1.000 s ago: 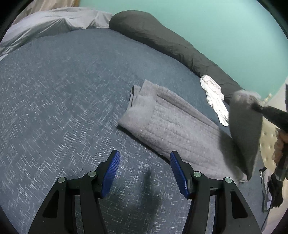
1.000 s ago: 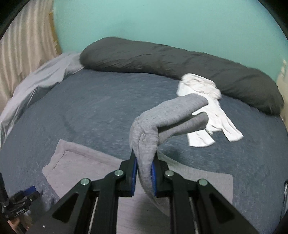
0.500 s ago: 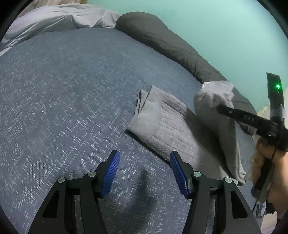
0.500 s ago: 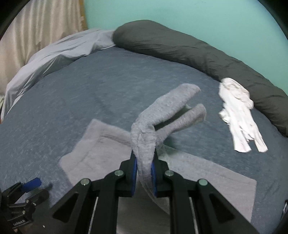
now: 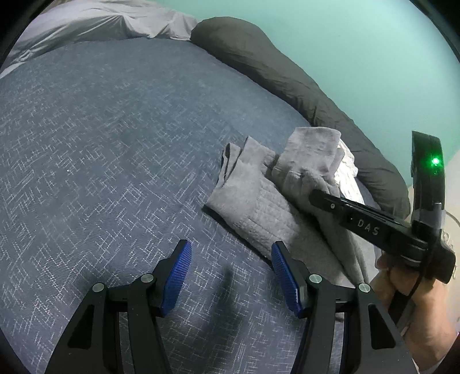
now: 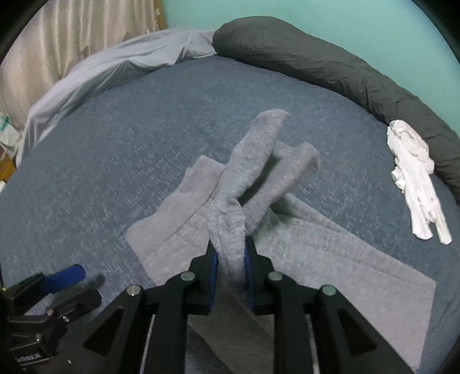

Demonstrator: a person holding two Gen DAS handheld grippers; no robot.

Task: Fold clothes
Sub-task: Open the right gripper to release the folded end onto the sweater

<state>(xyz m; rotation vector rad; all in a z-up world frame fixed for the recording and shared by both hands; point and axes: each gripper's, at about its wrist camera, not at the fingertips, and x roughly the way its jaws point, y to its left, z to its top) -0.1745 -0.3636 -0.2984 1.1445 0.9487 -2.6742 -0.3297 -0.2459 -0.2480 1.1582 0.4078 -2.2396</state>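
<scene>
Your left gripper (image 5: pixel 230 273) hangs spread and empty over the blue bed (image 5: pixel 115 143), while just to its right the grey garment (image 6: pixel 330 259) lies partly folded on the bed, one fuzzy fold bunched upright between your right gripper (image 6: pixel 230 259)'s opening jaws.

"DAS" in white on right tool (image 5: pixel 312 198) black body.

- I am looking at a home bedroom: a bed (image 6: pixel 129 138) with a blue-grey cover fills both views.
- A long dark bolster pillow (image 6: pixel 330 66) lies along its far edge, against a teal wall (image 6: pixel 345 23).
- Beige curtains (image 6: pixel 72 37) hang at the far left corner.
</scene>
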